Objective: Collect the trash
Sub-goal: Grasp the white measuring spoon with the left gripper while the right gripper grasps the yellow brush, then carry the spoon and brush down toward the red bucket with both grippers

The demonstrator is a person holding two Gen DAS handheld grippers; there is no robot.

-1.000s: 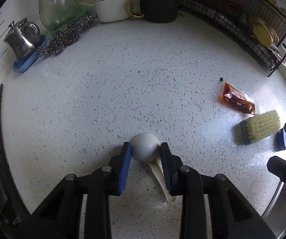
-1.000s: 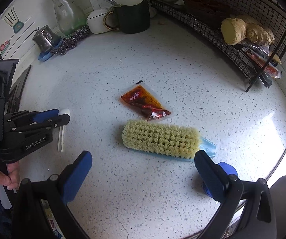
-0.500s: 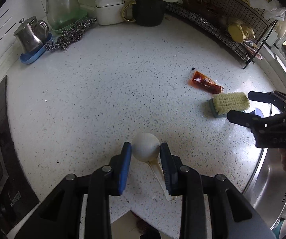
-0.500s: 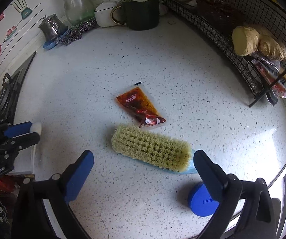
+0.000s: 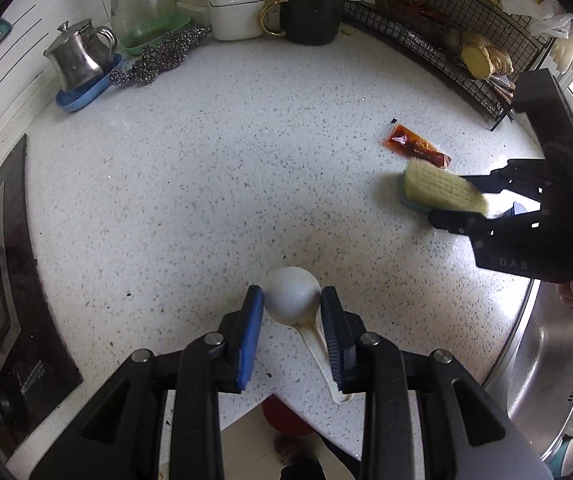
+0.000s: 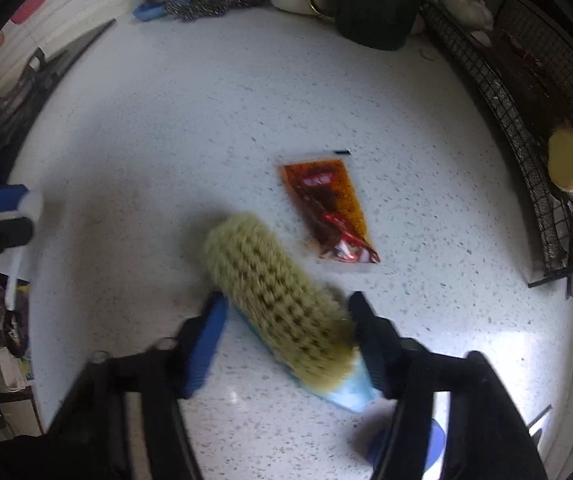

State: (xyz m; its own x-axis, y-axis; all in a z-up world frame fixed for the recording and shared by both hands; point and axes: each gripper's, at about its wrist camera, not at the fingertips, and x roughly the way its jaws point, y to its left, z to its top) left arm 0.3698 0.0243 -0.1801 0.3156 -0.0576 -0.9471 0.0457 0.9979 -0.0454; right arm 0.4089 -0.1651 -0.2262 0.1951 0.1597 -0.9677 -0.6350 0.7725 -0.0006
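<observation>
The torn clear sachet of red-brown chilli sauce (image 6: 332, 210) is lying flat on the speckled white stone counter (image 5: 206, 184), just beyond the bristle end of the scrubbing brush and well apart from everything else; as the one spent wrapper in sight, it is probably the trash waiting to be gathered. The straw-coloured scrubbing brush with a pale blue plastic back (image 6: 282, 300) is lying bristles-up and slanted beside it, and the right gripper (image 6: 286, 336) is straddling its rear half from above, jaws closing with the brush between them. The picture is smeared with motion, so whether the blue pads are already pressing on the bristles is hard to say; a sliver of gap seems to be showing on the left side. Taking the brush across its narrow width is likely the point, since its length would not fit the jaws.

The left gripper (image 5: 292, 332) is pointing steeply down near the counter's front edge, its jaws narrowed onto the bowl of a white plastic soup spoon (image 5: 292, 296), the stained handle trailing back between the fingers. Pinching the round bowl gives a firm hold on a slippery item.

Further out, a round blue lid (image 6: 406, 444) is sitting by the steel sink (image 5: 546, 360), and a black wire rack (image 6: 526, 120) is lining the right side.
</observation>
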